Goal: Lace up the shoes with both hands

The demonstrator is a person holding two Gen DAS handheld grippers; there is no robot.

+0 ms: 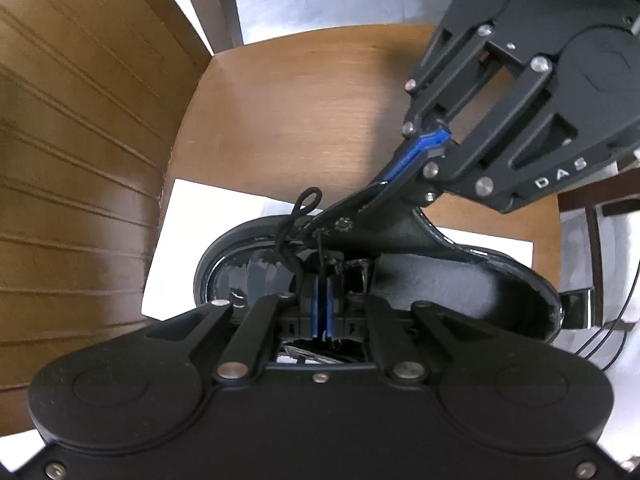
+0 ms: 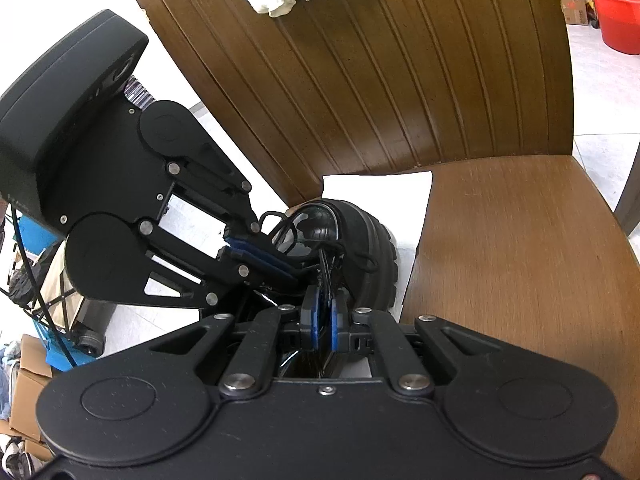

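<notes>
A black glossy shoe point(image 1: 248, 276) lies on white paper point(image 1: 180, 240) on a wooden chair seat point(image 1: 304, 112). My left gripper point(image 1: 320, 280) is shut on a thin black lace point(image 1: 320, 254) that runs up into an eyelet of the shoe's flap. My right gripper point(image 1: 394, 176) comes in from the upper right and is shut on that eyelet flap point(image 1: 360, 212), lifting it. A loose lace loop point(image 1: 306, 200) stands above the toe. In the right wrist view the right gripper point(image 2: 325, 300) pinches the flap, the left gripper point(image 2: 296, 268) is beside it, and the shoe's sole point(image 2: 372, 248) faces me.
The ribbed wooden chair back point(image 1: 72, 160) stands close on the left, and fills the top of the right wrist view point(image 2: 380, 80). A red bucket point(image 2: 616, 20) sits on the floor far right. Cardboard boxes and a blue cart point(image 2: 52, 300) stand at the left.
</notes>
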